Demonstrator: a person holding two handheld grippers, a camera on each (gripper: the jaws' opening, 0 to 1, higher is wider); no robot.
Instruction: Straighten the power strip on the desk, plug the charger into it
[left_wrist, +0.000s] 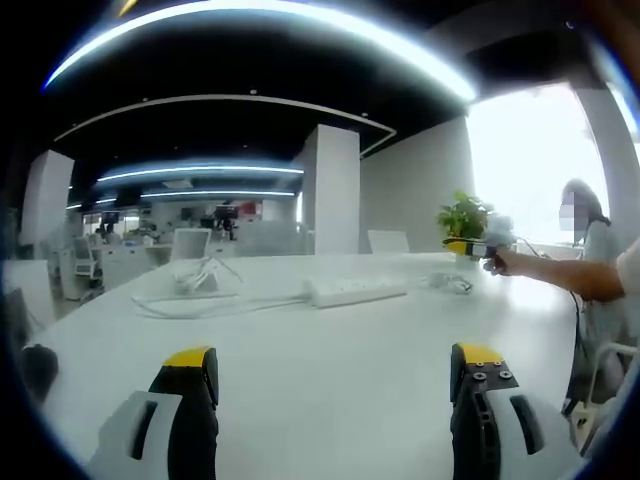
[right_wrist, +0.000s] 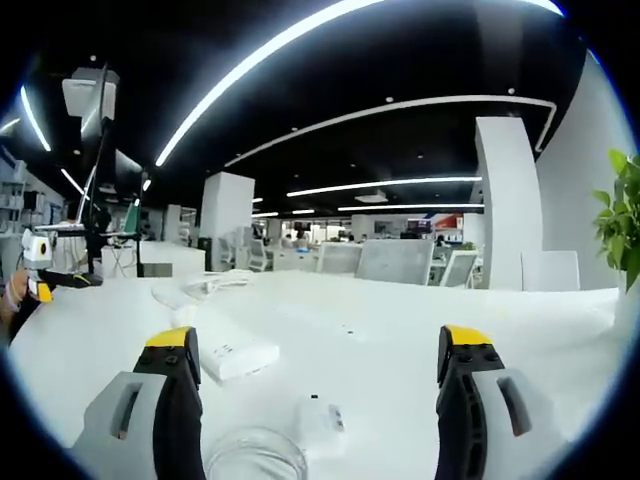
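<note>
The white power strip (left_wrist: 355, 292) lies on the white desk (left_wrist: 330, 400), its cable (left_wrist: 200, 305) trailing to the left. To its right rests the small white charger (left_wrist: 450, 283) with a coiled cord. My left gripper (left_wrist: 335, 375) hovers open over the near desk, well short of the strip. A hand holds the right gripper (left_wrist: 470, 246) above the desk's right side. In the right gripper view the power strip (right_wrist: 225, 345) lies ahead and to the left, and the charger (right_wrist: 320, 415) with its clear coil (right_wrist: 255, 455) sits between the open right gripper's (right_wrist: 320, 365) jaws. Far left is the left gripper (right_wrist: 40, 275).
A potted plant (left_wrist: 463, 215) stands at the desk's far right edge, near a person (left_wrist: 600, 270). A white stand (left_wrist: 195, 268) sits on the far left of the desk. Office chairs (right_wrist: 395, 262) line the far side, with pillars and other desks behind.
</note>
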